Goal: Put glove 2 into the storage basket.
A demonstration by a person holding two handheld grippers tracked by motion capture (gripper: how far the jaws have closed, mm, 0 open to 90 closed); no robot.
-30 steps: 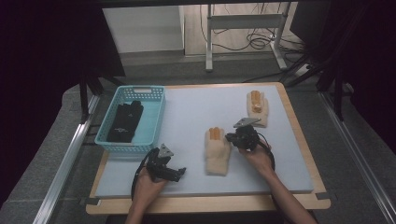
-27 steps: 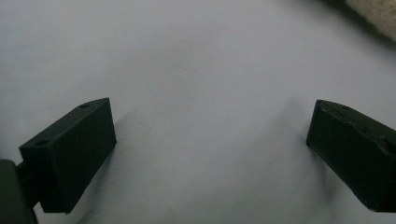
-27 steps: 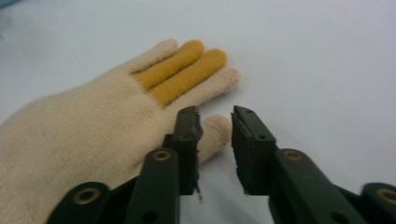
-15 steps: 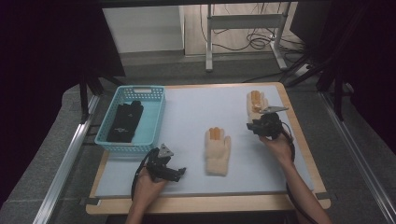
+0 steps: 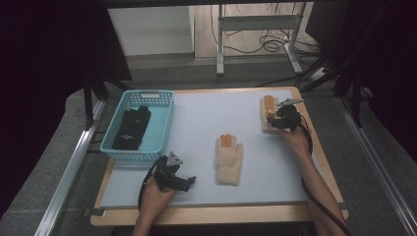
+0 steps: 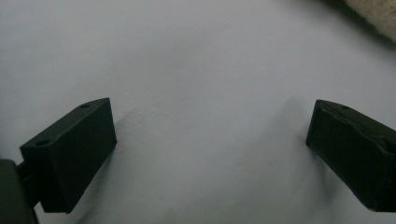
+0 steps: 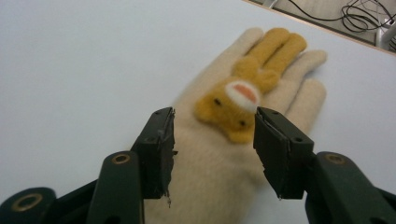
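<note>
Two hand-held grippers gape released: right hand-held gripper (image 7: 212,149), jaws just widening, straddles the upper-right glove (image 7: 243,135); left hand-held gripper (image 6: 210,149) over bare worktop (image 6: 196,60).

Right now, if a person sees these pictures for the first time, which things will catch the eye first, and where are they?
First comes the cream glove with an orange animal face sewn on, at the table's far right, with the right gripper open just over it. A second cream glove lies flat mid-table. At the left, a turquoise basket holds a black glove, and the left gripper rests open near the front edge.
</note>
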